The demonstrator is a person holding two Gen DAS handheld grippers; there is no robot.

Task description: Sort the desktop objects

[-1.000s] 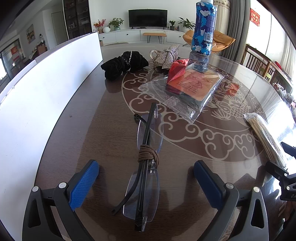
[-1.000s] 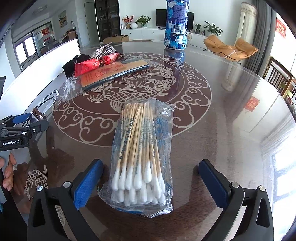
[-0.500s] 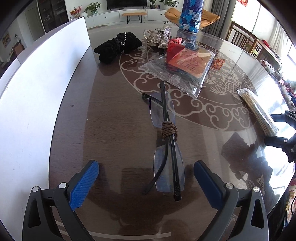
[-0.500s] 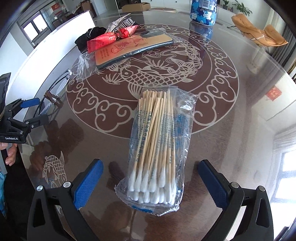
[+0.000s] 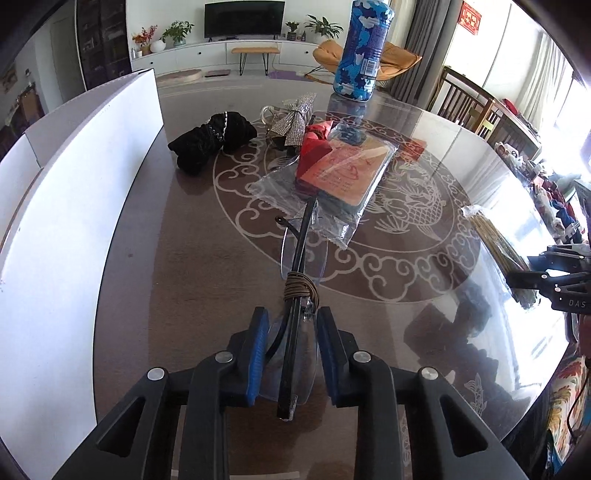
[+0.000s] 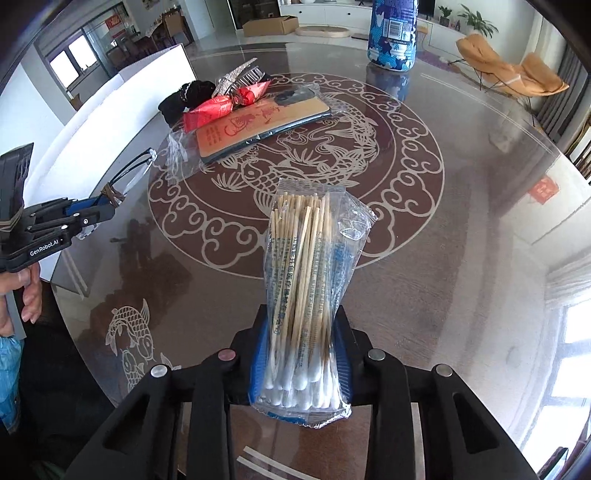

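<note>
The left gripper [image 5: 290,350] points steeply down, its jaws closing around folded glasses [image 5: 295,295]. The right gripper [image 6: 301,354], also angled steeply down, is clamped on a bag of cotton swabs [image 6: 306,280].

Legible: "GenRobot.AI" in white on the black body of the left claw [image 6: 92,216], at the left edge of the right wrist view. "DAS", cut off by the frame edge, on the right claw [image 5: 524,275] in the left wrist view. Blue print on the swab pack [image 6: 306,288], red characters on the orange card [image 6: 258,123] and the label on the blue can [image 6: 393,33] are too small to read.
</note>
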